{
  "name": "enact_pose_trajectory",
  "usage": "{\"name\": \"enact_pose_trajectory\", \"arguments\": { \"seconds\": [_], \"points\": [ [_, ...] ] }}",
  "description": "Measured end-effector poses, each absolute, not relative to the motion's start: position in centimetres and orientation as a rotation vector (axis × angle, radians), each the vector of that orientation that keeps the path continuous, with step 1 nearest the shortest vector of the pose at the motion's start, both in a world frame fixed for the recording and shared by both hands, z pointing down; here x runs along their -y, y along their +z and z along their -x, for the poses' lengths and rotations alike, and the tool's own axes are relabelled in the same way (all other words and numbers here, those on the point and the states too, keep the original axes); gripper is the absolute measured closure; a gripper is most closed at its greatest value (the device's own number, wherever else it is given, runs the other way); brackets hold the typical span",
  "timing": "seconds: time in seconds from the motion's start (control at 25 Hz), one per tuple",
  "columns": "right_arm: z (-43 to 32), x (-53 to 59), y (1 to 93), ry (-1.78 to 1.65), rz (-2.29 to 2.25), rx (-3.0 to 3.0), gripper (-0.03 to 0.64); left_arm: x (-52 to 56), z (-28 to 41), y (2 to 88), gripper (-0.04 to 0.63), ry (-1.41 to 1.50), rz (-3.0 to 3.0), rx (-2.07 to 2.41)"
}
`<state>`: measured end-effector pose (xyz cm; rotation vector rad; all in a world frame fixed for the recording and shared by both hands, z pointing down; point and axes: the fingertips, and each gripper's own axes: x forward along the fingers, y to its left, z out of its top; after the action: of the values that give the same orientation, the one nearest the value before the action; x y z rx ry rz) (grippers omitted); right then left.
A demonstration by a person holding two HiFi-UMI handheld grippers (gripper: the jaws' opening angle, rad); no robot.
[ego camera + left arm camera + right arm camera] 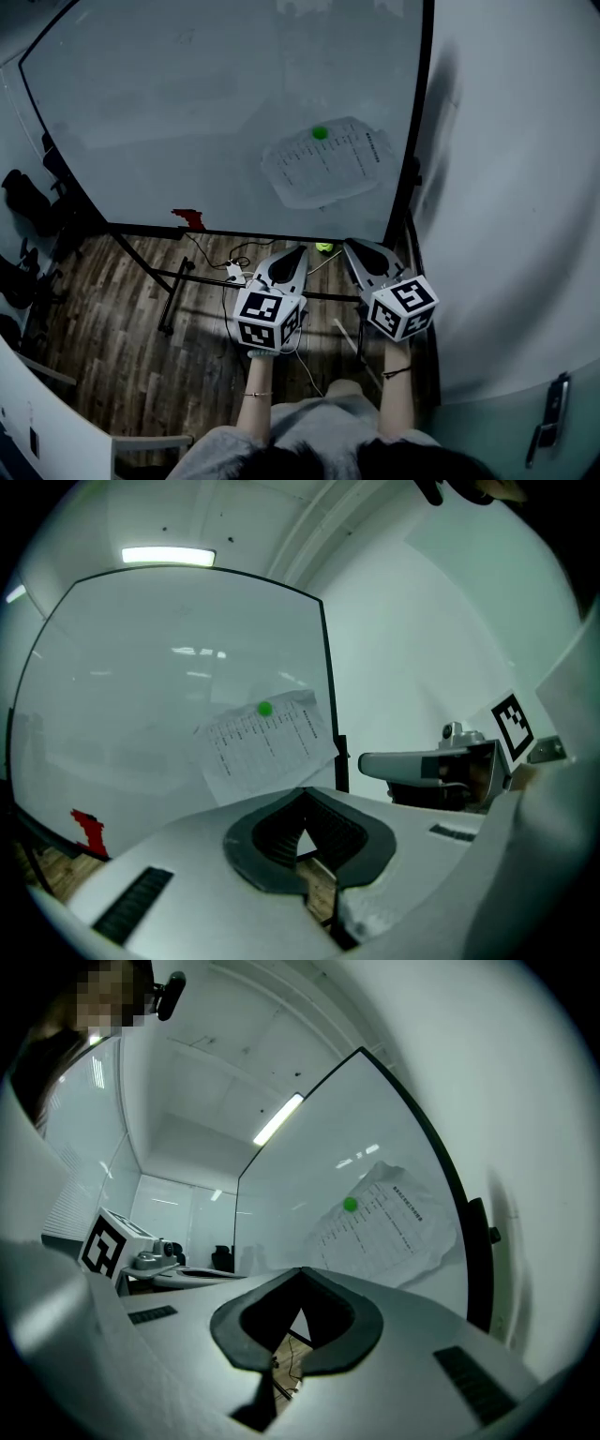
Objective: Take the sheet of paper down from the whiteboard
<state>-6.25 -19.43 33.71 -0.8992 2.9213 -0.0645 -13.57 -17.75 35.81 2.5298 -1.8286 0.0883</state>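
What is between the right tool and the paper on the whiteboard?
Nothing is in the way. In the right gripper view, only air and bare whiteboard lie between the shut right tool and the paper.

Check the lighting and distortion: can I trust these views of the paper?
Head view: dim, bluish, sheet of paper faint, print unreadable. Left gripper view: fisheye bows the whiteboard, ceiling lights reflect on it, green magnet clear. Right gripper view: heavier curvature, paper's wrinkles visible.
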Motion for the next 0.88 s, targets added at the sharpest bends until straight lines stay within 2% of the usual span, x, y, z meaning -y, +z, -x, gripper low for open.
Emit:
{"name": "enact_pose_trajectory", "arguments": {
  "seconds": [0.88],
  "points": [
    [4.2, 30.3, 34.4, -0.181, 1.115, -2.845, 0.617, 26.6, 13.7, 35.7, 0.591, 0.071, -2.520, 1.824]
  ]
}}
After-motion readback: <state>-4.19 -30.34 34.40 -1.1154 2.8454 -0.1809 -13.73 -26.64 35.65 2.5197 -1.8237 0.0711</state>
